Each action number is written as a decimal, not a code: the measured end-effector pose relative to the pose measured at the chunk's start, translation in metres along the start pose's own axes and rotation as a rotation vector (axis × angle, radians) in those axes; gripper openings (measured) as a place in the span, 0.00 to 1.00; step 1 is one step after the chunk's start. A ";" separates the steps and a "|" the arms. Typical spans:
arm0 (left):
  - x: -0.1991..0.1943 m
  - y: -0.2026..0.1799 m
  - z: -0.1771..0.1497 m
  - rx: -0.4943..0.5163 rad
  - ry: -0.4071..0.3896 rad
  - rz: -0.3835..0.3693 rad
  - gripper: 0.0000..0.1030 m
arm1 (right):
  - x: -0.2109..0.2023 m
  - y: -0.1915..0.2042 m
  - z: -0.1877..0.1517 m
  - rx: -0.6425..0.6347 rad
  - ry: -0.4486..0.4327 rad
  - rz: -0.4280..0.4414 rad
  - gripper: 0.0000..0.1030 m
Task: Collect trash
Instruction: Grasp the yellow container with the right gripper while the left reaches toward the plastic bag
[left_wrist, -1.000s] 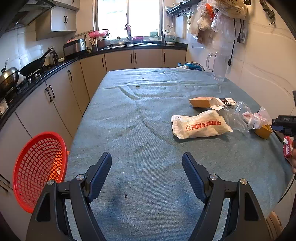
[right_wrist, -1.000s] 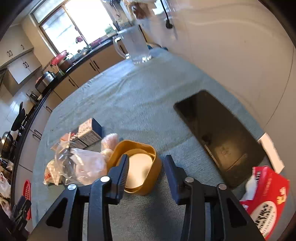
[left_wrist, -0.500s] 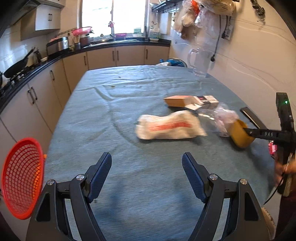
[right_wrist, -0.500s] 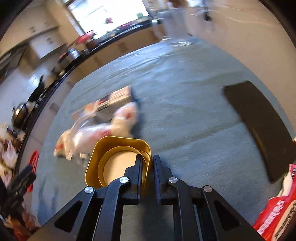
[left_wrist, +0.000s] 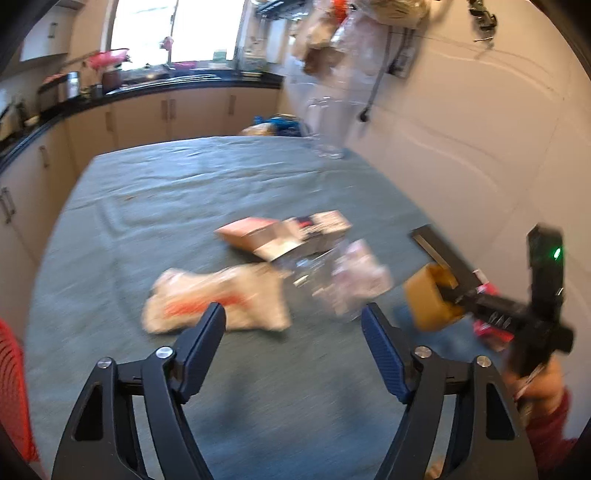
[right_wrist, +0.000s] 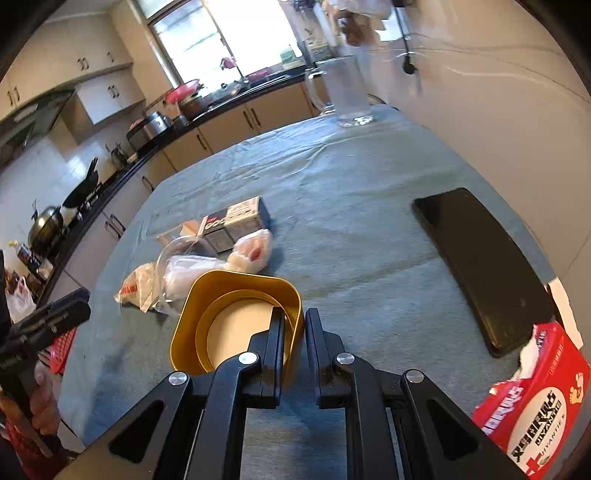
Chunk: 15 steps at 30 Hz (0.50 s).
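Note:
My right gripper (right_wrist: 295, 325) is shut on the wall of a gold square container (right_wrist: 229, 314) and holds it above the grey-green table; it also shows in the left wrist view (left_wrist: 430, 295). My left gripper (left_wrist: 293, 332) is open and empty above the table's near part. Ahead of it lie a white printed bag (left_wrist: 218, 299), a clear crumpled plastic container with a pink-white bag (left_wrist: 343, 277), and a small carton (left_wrist: 284, 232). The same trash shows in the right wrist view: bag (right_wrist: 138, 284), clear plastic (right_wrist: 188, 266), carton (right_wrist: 232, 221).
A red mesh basket (left_wrist: 11, 387) hangs off the table's left edge. A black phone (right_wrist: 480, 266) and a red tissue pack (right_wrist: 532, 398) lie at the right. A clear jug (right_wrist: 343, 92) stands at the far end. Kitchen counters run along the left and back.
My right gripper closed on the gold container's wall and lifted it off the table. My left gripper swung right, toward the trash, so the basket slid to the frame's edge.

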<state>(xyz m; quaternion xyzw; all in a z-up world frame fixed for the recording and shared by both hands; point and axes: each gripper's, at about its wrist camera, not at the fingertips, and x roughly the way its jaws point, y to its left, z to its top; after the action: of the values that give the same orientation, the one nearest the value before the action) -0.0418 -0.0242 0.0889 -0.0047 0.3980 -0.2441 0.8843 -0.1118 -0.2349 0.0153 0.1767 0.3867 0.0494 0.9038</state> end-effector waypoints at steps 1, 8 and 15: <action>0.004 -0.007 0.008 0.008 0.005 -0.012 0.71 | -0.001 -0.003 0.000 0.008 -0.001 0.002 0.12; 0.056 -0.039 0.051 0.046 0.114 -0.014 0.38 | -0.005 -0.020 -0.003 0.046 -0.004 0.024 0.12; 0.102 -0.055 0.055 0.102 0.247 0.066 0.14 | -0.003 -0.032 -0.006 0.066 -0.001 0.049 0.12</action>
<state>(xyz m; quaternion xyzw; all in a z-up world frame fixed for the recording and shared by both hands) 0.0312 -0.1269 0.0657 0.0834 0.4911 -0.2334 0.8351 -0.1194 -0.2633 0.0021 0.2160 0.3834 0.0586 0.8960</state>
